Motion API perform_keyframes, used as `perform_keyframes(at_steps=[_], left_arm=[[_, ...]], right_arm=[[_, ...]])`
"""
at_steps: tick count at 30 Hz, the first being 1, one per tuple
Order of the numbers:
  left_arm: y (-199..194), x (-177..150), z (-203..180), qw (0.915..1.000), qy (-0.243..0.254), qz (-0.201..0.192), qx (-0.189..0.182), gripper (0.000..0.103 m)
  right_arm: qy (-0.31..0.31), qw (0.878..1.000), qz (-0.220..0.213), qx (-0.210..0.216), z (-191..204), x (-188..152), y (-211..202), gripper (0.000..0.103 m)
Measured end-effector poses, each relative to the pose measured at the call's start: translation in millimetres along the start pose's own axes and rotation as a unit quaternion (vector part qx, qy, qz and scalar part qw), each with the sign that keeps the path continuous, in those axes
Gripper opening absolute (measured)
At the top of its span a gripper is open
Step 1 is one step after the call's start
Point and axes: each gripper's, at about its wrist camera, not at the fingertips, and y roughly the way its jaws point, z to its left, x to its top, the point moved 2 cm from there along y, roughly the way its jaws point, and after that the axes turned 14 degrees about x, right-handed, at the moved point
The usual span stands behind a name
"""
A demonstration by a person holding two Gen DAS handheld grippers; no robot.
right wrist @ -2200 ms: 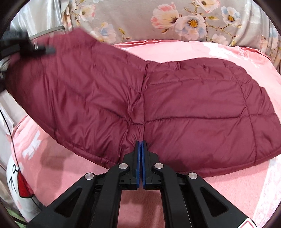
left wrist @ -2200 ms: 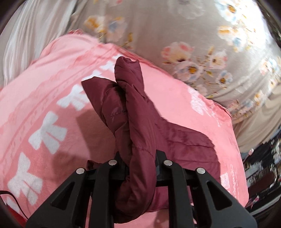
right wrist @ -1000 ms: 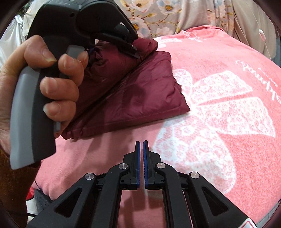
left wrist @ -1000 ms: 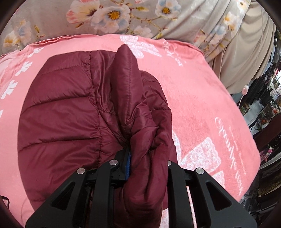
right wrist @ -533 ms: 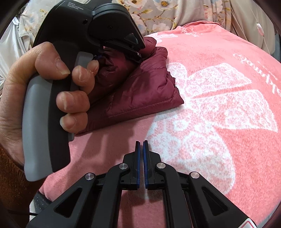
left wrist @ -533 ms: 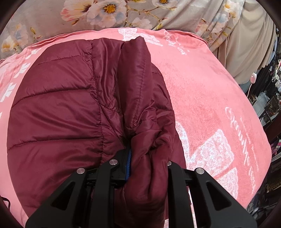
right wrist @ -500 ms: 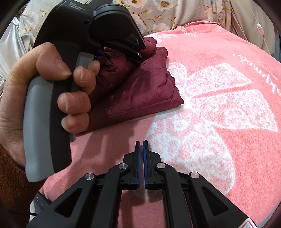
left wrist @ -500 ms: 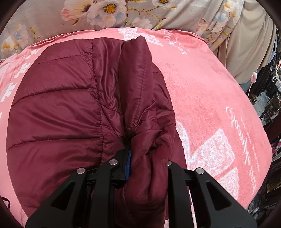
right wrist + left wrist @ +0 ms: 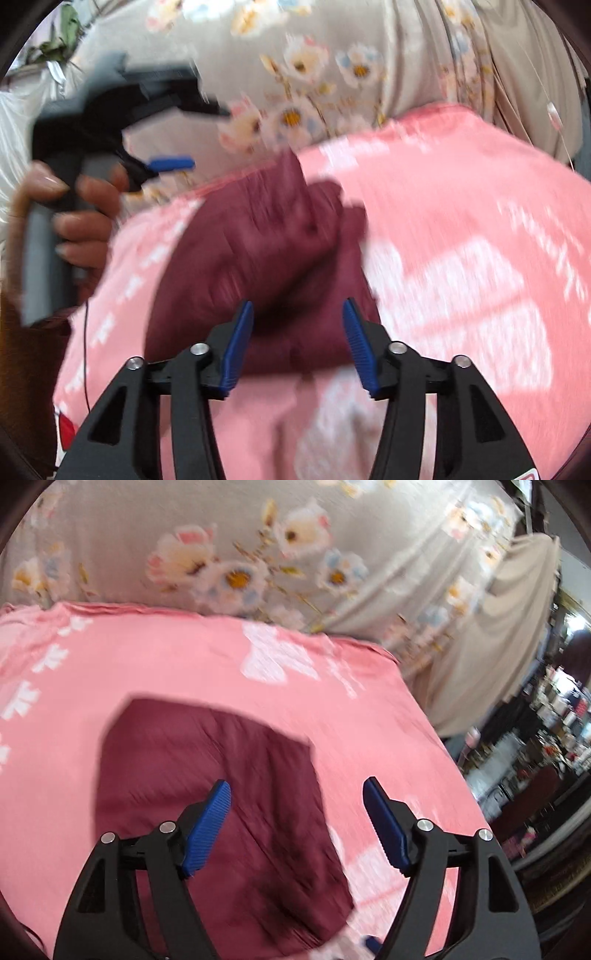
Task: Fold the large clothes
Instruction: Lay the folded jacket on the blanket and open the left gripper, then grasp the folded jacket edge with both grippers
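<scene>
Both our grippers have let go and pulled back since half a second ago: then the left gripper [image 9: 297, 794] was clamped on a thick fold of the jacket [image 9: 207, 782], and the right gripper [image 9: 298, 314] was pressed together over bare blanket; now both have just been opening and nothing sits between the pads of either one. From the left wrist view we see the blue pads [image 9: 207, 827] standing wide apart above the dark red quilted jacket, which lies folded into a compact bundle on the pink blanket [image 9: 177, 664], filling the picture from about 9 o'clock down to 6 o'clock. White bow prints run along the blanket at 9 and 10 o'clock, and a flowered grey curtain [image 9: 236, 546] hangs behind it at 12 o'clock. At 3 o'clock we make out cluttered shelves, too blurred to read. From the right wrist view our right pads [image 9: 238, 347] are parted as well, with the jacket [image 9: 258, 251] lying beyond them toward 11 o'clock, not touched by them. At 9 o'clock in that view we see our left hand [image 9: 79, 218] wrapped round the grey handle of the left gripper [image 9: 171, 163], lifted clear of the jacket. Both pictures are smeared by motion, so the seams of the jacket cannot be told.
</scene>
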Motion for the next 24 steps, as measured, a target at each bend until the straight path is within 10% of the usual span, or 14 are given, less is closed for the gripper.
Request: perform_keyframes(at_steps=[6, 10, 24], left_arm=[[52.9, 26.9, -3.9, 0.9984, 0.013, 0.043, 0.035, 0.071], [97.9, 15.6, -23.3, 0.9939, 0.055, 0.082, 0.048, 0.063], [177.2, -20.3, -69.3, 0.9840, 0.115, 0.103, 0.088, 0.046]], right_arm=[[-0.020, 1.000, 0.002, 0.002, 1.4, 17.9, 38.0, 0.048], [0.002, 1.000, 0.018, -0.010, -18.0, 14.6, 50.4, 0.010], [0.110, 0.991, 0.060, -0.046, -72.7, -18.8, 58.8, 0.007]])
